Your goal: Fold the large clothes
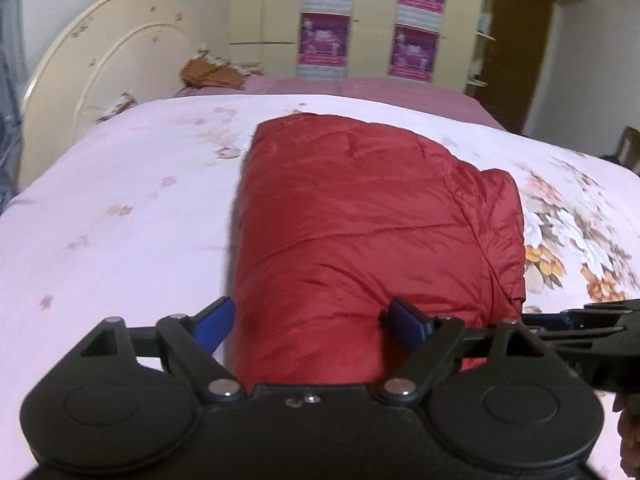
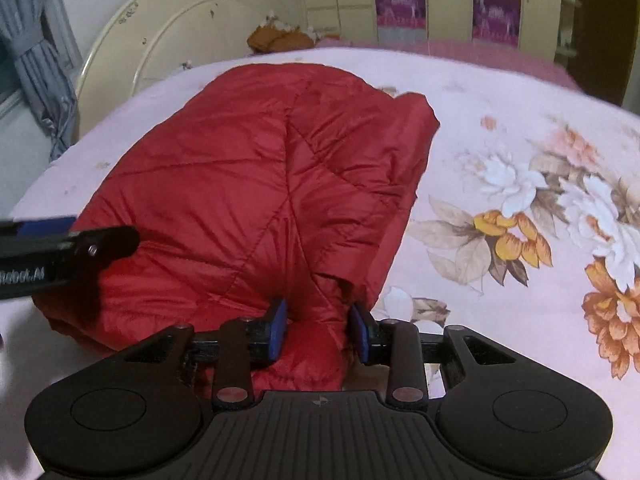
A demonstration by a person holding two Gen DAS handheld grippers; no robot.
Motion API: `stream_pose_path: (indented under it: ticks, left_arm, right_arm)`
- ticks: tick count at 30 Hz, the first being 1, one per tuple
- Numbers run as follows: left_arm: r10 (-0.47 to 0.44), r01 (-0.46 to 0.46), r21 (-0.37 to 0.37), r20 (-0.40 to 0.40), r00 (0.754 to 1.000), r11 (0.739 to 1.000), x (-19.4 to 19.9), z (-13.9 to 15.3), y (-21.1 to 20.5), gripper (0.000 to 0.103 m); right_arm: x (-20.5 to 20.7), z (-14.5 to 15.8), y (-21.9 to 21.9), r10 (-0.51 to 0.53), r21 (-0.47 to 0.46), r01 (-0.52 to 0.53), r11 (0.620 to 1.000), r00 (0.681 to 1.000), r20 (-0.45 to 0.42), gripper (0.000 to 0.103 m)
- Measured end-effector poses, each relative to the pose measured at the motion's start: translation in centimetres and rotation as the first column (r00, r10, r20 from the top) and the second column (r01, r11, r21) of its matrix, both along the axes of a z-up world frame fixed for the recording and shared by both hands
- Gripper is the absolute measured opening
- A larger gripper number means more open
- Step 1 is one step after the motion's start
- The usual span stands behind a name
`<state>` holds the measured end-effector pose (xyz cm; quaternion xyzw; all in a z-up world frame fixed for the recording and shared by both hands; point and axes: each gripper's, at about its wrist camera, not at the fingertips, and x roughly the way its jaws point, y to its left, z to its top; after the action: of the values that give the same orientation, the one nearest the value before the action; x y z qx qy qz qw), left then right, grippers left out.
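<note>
A red quilted jacket (image 1: 360,216) lies folded into a thick bundle on the pink floral bedspread (image 1: 120,200). My left gripper (image 1: 312,322) is open, its blue pads wide apart around the bundle's near left edge. In the right wrist view the jacket (image 2: 248,176) fills the middle. My right gripper (image 2: 318,330) has its blue pads pressed against a bunched fold of the jacket's near right corner. The left gripper also shows at the left edge of the right wrist view (image 2: 60,248), and the right gripper at the right edge of the left wrist view (image 1: 592,320).
A cream headboard (image 1: 104,64) stands at the far left of the bed. An orange-brown cloth (image 1: 212,72) lies by the pillows. A wardrobe with purple posters (image 1: 368,20) stands behind the bed. A grey curtain (image 2: 36,68) hangs at the left.
</note>
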<state>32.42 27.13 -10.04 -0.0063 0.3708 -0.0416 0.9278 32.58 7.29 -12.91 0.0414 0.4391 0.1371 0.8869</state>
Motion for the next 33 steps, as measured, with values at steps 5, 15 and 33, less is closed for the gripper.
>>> stream_pose_path:
  ticks: [5, 15, 33]
  left_arm:
    - [0.077, -0.077, 0.008, 0.045, 0.996, 0.997, -4.6, 2.8, -0.6, 0.103]
    - [0.128, -0.13, 0.084, 0.025, 0.991, 0.988, -16.8, 8.0, -3.8, 0.103]
    - [0.166, -0.174, 0.052, 0.119, 0.979, 0.983, -31.0, 14.4, -5.0, 0.103]
  right_arm:
    - [-4.7, 3.8, -1.7, -0.097, 0.029, 0.094, 0.995, 0.987, 0.125, 0.087]
    - [-18.3, 9.0, -3.1, -0.016, 0.045, 0.007, 0.999, 0.975, 0.222, 0.087]
    - [-34.7, 17.2, -4.6, -0.073, 0.011, 0.077, 0.997, 0.877, 0.475, 0.101]
